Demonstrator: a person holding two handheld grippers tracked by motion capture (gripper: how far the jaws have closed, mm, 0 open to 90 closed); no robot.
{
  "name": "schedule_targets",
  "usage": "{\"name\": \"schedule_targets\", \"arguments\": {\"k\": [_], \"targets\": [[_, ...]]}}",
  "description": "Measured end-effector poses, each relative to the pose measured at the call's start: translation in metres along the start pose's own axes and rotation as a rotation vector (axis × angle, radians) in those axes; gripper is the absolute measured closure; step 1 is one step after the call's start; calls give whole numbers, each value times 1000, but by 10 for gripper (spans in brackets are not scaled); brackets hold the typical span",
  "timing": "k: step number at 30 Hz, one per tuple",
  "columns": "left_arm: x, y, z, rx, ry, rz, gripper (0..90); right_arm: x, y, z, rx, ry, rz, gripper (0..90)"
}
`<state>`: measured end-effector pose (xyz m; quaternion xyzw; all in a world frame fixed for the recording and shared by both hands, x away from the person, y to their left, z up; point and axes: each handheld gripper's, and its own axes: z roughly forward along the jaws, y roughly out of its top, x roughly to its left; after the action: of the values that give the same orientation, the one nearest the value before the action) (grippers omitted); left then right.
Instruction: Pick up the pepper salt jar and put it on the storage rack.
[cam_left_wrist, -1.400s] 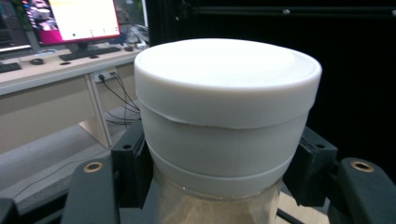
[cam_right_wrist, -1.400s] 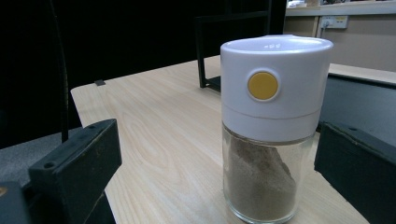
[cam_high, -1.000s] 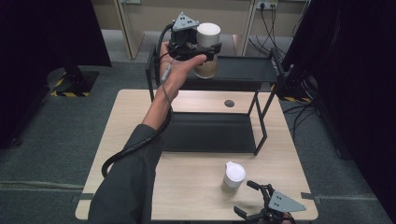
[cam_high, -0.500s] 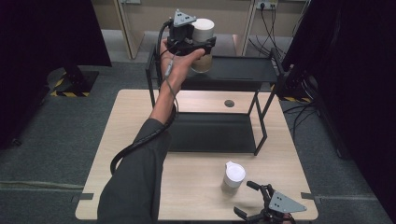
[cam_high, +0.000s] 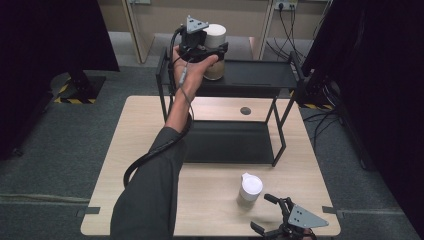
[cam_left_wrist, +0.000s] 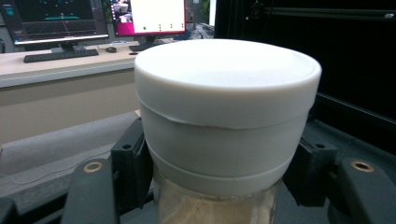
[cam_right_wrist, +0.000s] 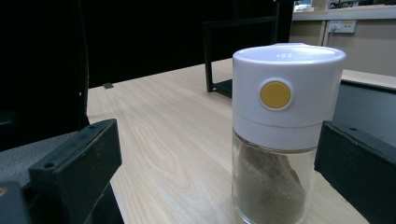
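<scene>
The left gripper (cam_high: 214, 46) clasps a white-capped jar (cam_high: 215, 51) at the far left of the black shelf (cam_high: 260, 75). The right gripper (cam_high: 272, 216), jaws apart, rests on the table (cam_high: 145, 125) near a second jar (cam_high: 250, 187), not touching it.

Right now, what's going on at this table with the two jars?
A person's left gripper is shut on a white-capped glass jar of tan powder, holding it at the top shelf of the black metal rack. A second white-capped jar with a yellow button stands on the light wooden table, between the open jaws of the right gripper, which is not touching it.
</scene>
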<state>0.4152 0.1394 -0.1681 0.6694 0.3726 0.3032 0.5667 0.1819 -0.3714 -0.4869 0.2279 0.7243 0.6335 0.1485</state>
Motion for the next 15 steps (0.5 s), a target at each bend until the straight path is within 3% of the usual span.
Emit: {"name": "schedule_targets", "arguments": {"k": [6,9,12,15], "targets": [[1,-2,0,-3,-7,7,350,0,0,0,0,2,-1,12],[3,1,-2,9,-8,-10,345,1,0,0,1,1,-1,12],[-1,4,-2,18,17,3,255,1,0,0,3,2,-2,12],[0,4,-3,22,17,-25,155,1,0,0,3,2,-2,12]]}}
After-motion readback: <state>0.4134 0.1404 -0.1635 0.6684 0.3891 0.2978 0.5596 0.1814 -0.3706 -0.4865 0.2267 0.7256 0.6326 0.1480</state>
